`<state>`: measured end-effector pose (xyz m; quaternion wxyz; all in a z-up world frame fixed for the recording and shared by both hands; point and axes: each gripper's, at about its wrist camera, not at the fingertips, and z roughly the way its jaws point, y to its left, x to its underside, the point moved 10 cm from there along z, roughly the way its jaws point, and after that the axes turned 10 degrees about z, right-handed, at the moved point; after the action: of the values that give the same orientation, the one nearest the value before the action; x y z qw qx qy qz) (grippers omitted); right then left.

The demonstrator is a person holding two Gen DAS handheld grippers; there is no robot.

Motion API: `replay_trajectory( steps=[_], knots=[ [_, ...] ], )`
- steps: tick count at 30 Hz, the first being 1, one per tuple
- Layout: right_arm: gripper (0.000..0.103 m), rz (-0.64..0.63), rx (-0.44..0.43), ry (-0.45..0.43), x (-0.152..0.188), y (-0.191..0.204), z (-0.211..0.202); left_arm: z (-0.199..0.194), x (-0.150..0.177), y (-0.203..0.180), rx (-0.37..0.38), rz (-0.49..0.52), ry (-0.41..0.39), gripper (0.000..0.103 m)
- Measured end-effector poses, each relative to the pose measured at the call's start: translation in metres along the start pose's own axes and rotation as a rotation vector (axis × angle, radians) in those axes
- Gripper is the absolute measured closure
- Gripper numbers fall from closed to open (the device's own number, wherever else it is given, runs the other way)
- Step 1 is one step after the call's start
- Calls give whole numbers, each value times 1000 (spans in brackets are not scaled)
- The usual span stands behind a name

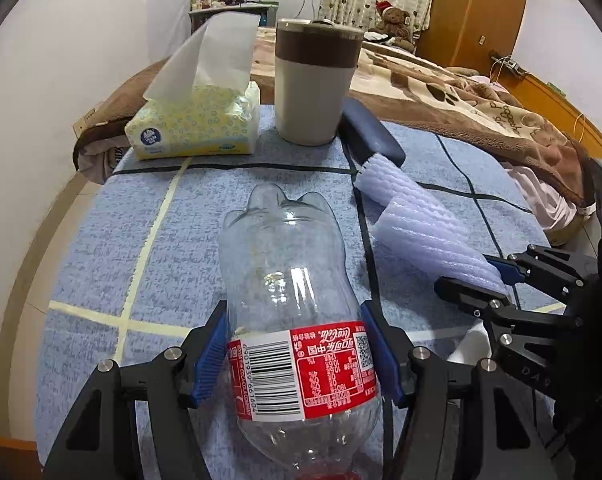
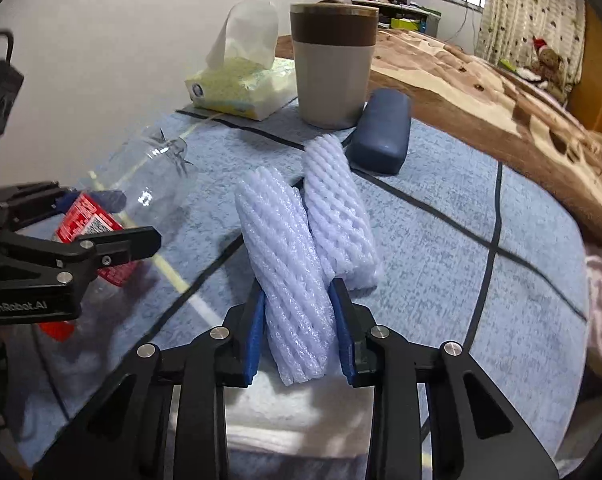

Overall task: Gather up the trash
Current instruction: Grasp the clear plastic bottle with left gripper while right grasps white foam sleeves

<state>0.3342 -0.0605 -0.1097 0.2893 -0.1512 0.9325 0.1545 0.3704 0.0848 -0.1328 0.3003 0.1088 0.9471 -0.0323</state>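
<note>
An empty clear plastic bottle [image 1: 285,264] with a red label lies on the blue checked cloth [image 1: 101,240], its base pointing away. My left gripper [image 1: 293,316] is shut on it, blue pads pressing both sides at the label; the right wrist view shows this gripper [image 2: 135,220] at the left. Two white foam net sleeves lie side by side. My right gripper [image 2: 299,290] is shut on the nearer sleeve [image 2: 285,248], while the other sleeve [image 2: 337,200] rests free beside it. The left wrist view has the right gripper [image 1: 467,274] on the foam [image 1: 421,224].
At the far edge of the cloth stand a yellow tissue pack [image 1: 197,128], a grey and brown cup [image 1: 313,80] and a dark blue case [image 1: 375,136]. A bed with a brown blanket [image 1: 481,96] lies behind. White folded paper [image 2: 297,412] sits under the right gripper.
</note>
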Motion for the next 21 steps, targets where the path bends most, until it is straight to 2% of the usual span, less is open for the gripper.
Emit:
replay_trajectory(
  steps=[2, 6, 14, 19, 21],
  knots=[
    [71, 26, -56, 4, 4, 4, -6, -7, 2, -2, 10, -12, -13, 39],
    [71, 40, -100, 36, 18, 11, -11, -17, 10, -9, 23, -12, -21, 39],
    [68, 21, -70, 51, 42, 13, -19, -24, 37, -19, 32, -18, 4, 39],
    [64, -40, -67, 1, 47, 22, -30, -25, 47, -19, 27, -29, 12, 39],
    [64, -80, -40, -24, 48, 26, -32, -24, 51, -17, 30, -40, 19, 39]
  ],
)
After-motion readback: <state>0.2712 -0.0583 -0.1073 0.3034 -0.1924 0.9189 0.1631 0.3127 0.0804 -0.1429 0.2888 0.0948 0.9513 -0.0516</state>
